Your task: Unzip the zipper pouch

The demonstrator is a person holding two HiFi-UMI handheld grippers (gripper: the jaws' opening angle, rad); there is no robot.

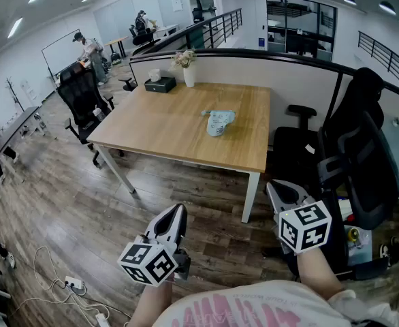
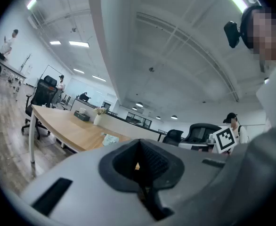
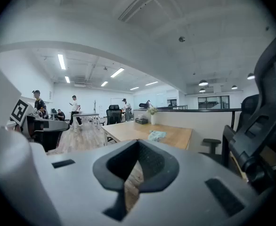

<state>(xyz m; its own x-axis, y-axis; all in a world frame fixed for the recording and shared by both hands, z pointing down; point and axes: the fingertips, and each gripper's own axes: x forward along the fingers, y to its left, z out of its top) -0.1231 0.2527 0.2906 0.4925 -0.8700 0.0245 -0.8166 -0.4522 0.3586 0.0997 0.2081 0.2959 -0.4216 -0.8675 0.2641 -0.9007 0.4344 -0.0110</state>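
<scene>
A pale blue-green zipper pouch (image 1: 219,122) lies on the wooden table (image 1: 165,131), right of its middle; it also shows small in the left gripper view (image 2: 110,139) and in the right gripper view (image 3: 156,135). Both grippers hang low in front of the person, well short of the table. My left gripper (image 1: 176,218) is shut with nothing in it, jaws pointing toward the table. My right gripper (image 1: 279,191) is shut and empty too, next to the black chair.
A dark tissue box (image 1: 160,84) and a white vase with flowers (image 1: 188,70) stand at the table's far left corner. Black office chairs (image 1: 353,155) crowd the right side; another chair (image 1: 84,101) stands left of the table. A power strip and cables (image 1: 70,283) lie on the floor.
</scene>
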